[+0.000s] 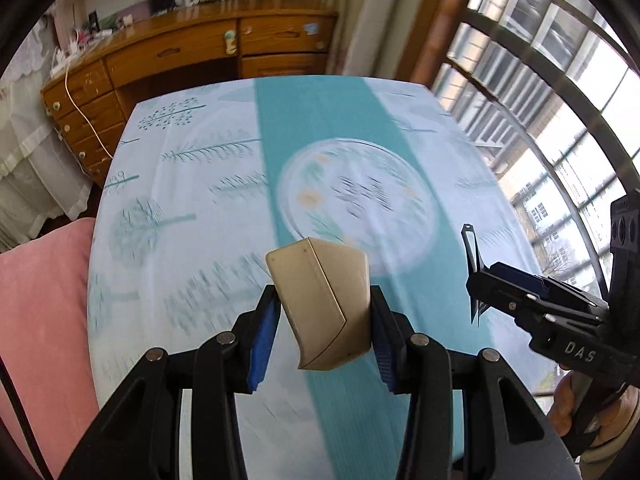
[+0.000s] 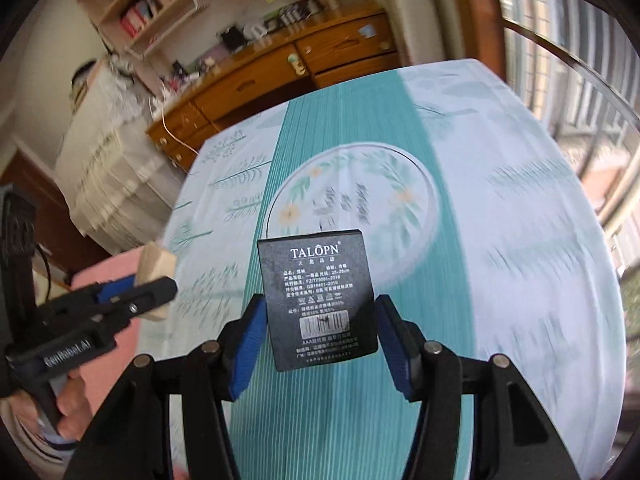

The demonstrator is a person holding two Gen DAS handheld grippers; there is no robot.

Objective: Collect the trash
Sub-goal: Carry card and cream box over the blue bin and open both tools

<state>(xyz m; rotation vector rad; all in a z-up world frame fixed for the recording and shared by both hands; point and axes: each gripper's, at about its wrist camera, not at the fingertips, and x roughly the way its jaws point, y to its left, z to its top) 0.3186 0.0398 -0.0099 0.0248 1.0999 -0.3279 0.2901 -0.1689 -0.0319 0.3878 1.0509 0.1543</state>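
The left gripper (image 1: 325, 316) is clamped on a beige box (image 1: 320, 304), its blue pads (image 1: 262, 332) pressing the box from both sides. The box sits tilted between the fingers, one corner pointing down, held above the table (image 1: 180, 208). In the right wrist view the same gripper (image 2: 158, 284) shows at the left edge with the box (image 2: 156, 264) in its tip, over the pink cushion (image 2: 120, 272) beside the table (image 2: 520, 240).

The right gripper (image 2: 320, 320) grips a black card (image 2: 318, 300) printed with "TALOPN", small white text and a barcode. The card stands nearly upright and faces the camera, its lower edges pinched between the pads (image 2: 248, 340). From the left wrist view the right gripper (image 1: 474, 280) comes in from the right, and the card (image 1: 471, 264) appears edge-on as a thin dark sliver; a hand (image 1: 568, 400) holds the handle below.

Both pieces of trash are in the air above the tablecloth, which is pale with leaf prints, a teal stripe (image 1: 320, 120) and a round floral motif (image 1: 356, 200). The cloth is motion-blurred, so its finer print cannot be read. A wooden desk (image 1: 192, 52) stands beyond the table, and a barred window (image 1: 560, 100) is to the right.
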